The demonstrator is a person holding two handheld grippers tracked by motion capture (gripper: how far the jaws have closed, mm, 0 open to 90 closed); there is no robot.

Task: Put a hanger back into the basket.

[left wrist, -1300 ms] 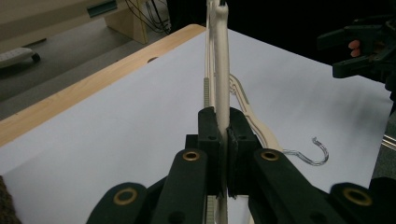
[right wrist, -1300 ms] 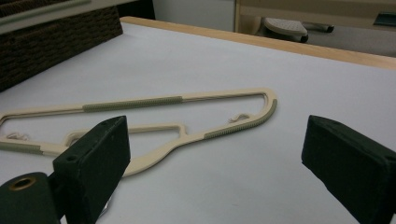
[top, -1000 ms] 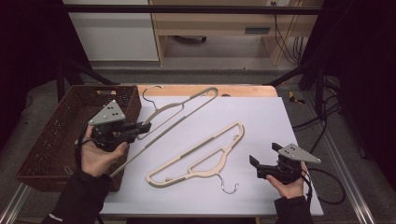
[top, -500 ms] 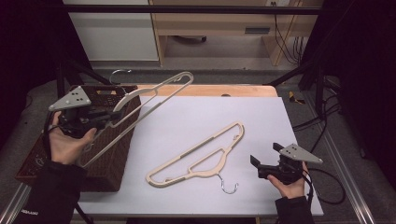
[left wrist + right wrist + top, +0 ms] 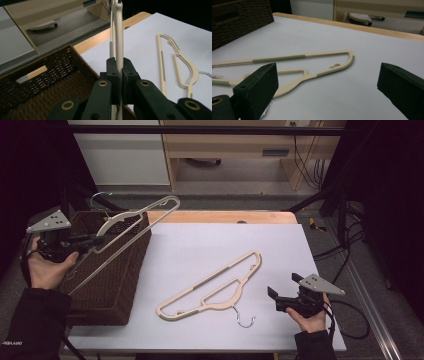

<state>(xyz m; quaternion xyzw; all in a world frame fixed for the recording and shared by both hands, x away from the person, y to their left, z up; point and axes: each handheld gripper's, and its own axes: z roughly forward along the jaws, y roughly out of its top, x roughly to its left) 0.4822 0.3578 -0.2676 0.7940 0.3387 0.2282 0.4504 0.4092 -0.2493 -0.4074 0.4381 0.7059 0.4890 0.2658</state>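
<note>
L gripper (image 5: 92,241) is clamped on one cream hanger (image 5: 131,222), jaws pinched tight on its bar in the left gripper view (image 5: 119,75), and vs 1 s ago it has swung that hanger off the white table (image 5: 210,247) and out to the left: then it hung over the table edge by the basket, 0.5 s ago it was half over, now most of it sits above the wicker basket (image 5: 107,285), tilted, hook (image 5: 100,197) up at the far end, lower tip down toward the basket's inside. Can't tell if it touches the weave yet. So hanger no. 1 looks nearly delivered; prob. next is lower + let go. The 2nd hanger (image 5: 212,285) lies flat mid-table, hook toward the near edge, same spot as before. R gripper (image 5: 276,299) hasn't moved in that time, rests on the table at the near right corner, jaws wide apart and empty, with the 2nd hanger (image 5: 294,65) right ahead of them in the right gripper view. Roughly halfway by my read: one over the basket, one left to fetch.
</note>
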